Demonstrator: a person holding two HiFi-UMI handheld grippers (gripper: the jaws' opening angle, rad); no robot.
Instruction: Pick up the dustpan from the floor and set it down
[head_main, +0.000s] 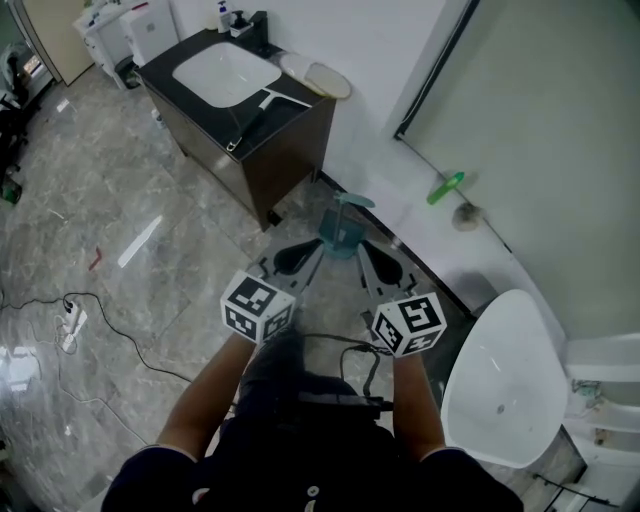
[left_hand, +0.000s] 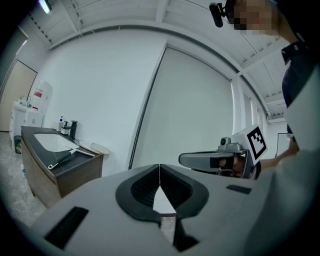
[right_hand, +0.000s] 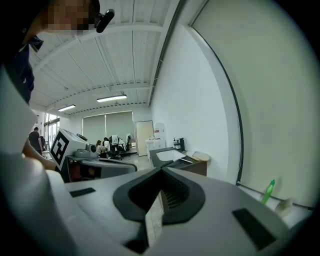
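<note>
- Down at the floor's (head_main: 180, 180) edge under the wall (head_main: 385, 70), the dustpan (head_main: 343, 230) is standing, seemingly handle-up, lying dead ahead between your tips.
- You're holding left gripper (head_main: 312, 255) and right gripper (head_main: 368, 258) pinched together, empty, equally near.

The grey marbled floor (head_main: 180, 270) carries these items:
- A dark vanity cabinet (head_main: 285, 165) at far left, against the wall (head_main: 380, 60).
- A white power strip (head_main: 70, 322) at left.
- A small red item (head_main: 95, 258) beyond the power strip.
- A teal dustpan (head_main: 345, 228), upright at centre near the wall.
- A white oval fixture (head_main: 500, 385) at near right.
</note>
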